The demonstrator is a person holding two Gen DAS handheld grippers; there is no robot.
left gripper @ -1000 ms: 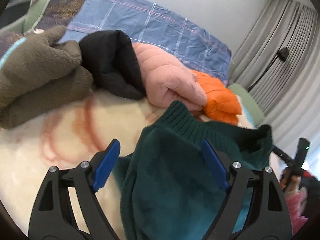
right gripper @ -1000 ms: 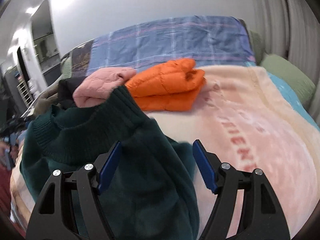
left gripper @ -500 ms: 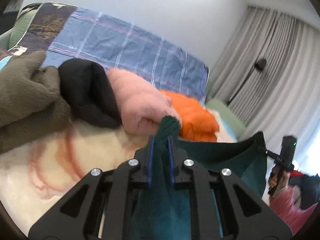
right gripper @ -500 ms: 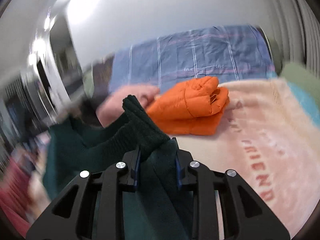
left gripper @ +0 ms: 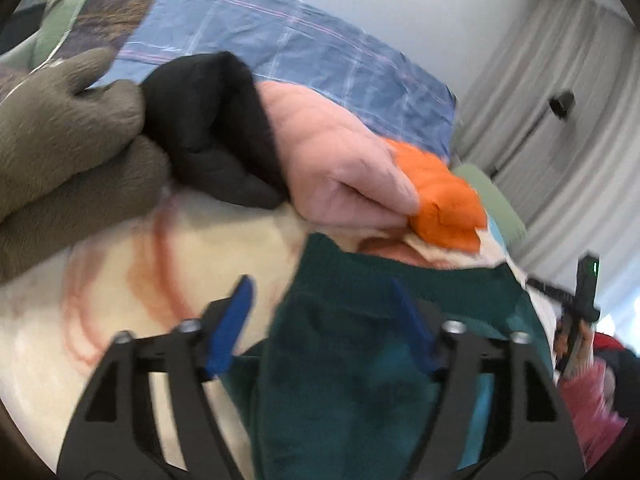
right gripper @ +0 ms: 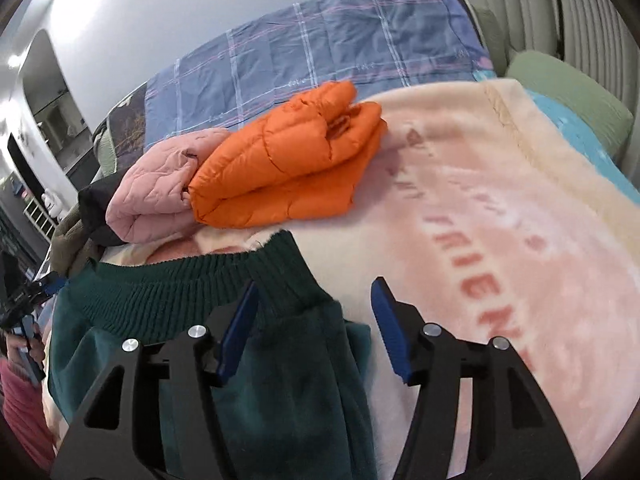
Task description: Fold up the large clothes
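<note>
A dark green sweater (left gripper: 360,360) with a ribbed band lies on the cream and pink blanket (left gripper: 140,280). It also shows in the right wrist view (right gripper: 192,300), ribbed band toward the folded pile. My left gripper (left gripper: 324,320) is open, its blue pads either side of the sweater's upper left corner. My right gripper (right gripper: 316,320) is open, over the sweater's right edge, with the left pad above the ribbed band and the right pad above the blanket (right gripper: 500,220). Neither holds cloth.
Folded garments line the far side: an olive fleece (left gripper: 60,140), a black jacket (left gripper: 208,128), a pink quilted jacket (right gripper: 156,192) and an orange puffer jacket (right gripper: 292,168). A blue plaid quilt (right gripper: 320,52) lies behind them, with curtains (left gripper: 560,120) to the right.
Half a second ago both grippers were shut on the sweater's ribbed band and held it up. Now both are open and the sweater lies flat on the blanket.
</note>
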